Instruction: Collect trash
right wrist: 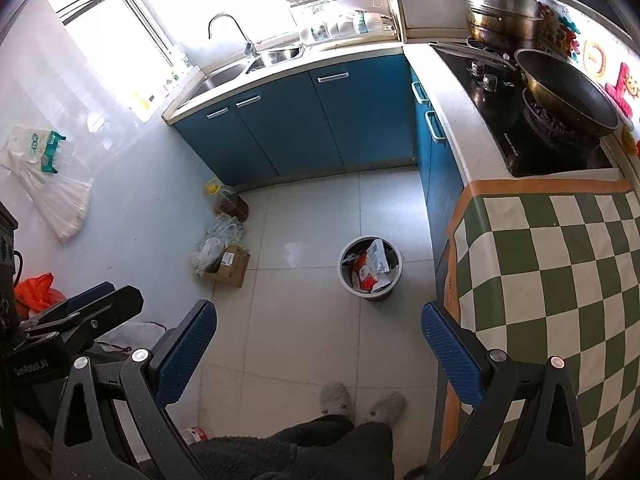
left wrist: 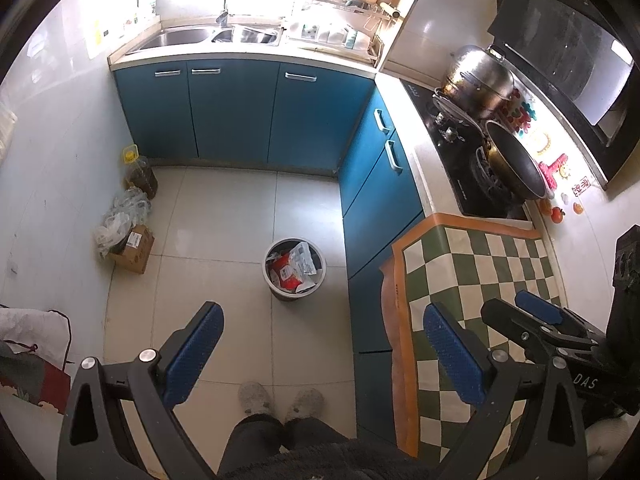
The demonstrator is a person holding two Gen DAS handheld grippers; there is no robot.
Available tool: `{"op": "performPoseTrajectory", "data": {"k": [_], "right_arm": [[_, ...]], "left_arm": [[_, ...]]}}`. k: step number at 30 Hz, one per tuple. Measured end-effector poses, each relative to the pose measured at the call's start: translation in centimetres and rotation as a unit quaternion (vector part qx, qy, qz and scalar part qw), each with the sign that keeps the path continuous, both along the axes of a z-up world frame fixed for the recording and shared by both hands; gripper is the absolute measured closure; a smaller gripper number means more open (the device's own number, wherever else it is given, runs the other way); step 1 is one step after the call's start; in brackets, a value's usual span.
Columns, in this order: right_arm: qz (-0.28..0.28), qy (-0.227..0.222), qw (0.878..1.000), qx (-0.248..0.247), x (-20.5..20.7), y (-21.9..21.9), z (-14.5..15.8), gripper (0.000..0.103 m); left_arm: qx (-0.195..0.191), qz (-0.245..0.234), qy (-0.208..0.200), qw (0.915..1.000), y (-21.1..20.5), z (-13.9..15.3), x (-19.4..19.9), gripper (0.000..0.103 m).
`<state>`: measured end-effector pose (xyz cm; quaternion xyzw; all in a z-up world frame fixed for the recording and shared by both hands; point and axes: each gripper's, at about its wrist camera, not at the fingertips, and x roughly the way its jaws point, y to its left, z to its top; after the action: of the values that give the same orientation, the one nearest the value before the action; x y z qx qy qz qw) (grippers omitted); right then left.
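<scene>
From above a small kitchen, I hold both tongs wide apart and empty: the left tongs (left wrist: pixel 322 354) over pale floor tiles (left wrist: pixel 224 216), the right tongs (right wrist: pixel 320 354) beside the green-and-white checked cloth (right wrist: pixel 560 280) draping the surface. Blue cabinet doors (left wrist: pixel 232 112) wall the floor on two sides, leaving an open tiled square between them. In its middle, well apart from me, stands the round grey waste bin (left wrist: pixel 295 270), holding a red wrapper (right wrist: pixel 365 271) and crumpled white printed packaging (left wrist: pixel 305 260). Along the left wall sit a brown cardboard box (left wrist: pixel 134 249), clear crumpled plastic bags (left wrist: pixel 122 216) and a yellow-capped oil jug (left wrist: pixel 140 172).
</scene>
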<state>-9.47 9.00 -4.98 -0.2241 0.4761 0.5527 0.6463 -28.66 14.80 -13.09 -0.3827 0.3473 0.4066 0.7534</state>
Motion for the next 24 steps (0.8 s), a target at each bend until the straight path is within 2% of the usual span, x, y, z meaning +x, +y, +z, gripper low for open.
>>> {"op": "performPoseTrajectory", "data": {"k": [24], "right_arm": [[0.003,0.01,1.0,-0.004,0.68,0.03,-0.32,0.0]], "left_arm": [[-0.009,0.005,-0.006,0.9999,-0.66,-0.39,0.62,0.001]]}}
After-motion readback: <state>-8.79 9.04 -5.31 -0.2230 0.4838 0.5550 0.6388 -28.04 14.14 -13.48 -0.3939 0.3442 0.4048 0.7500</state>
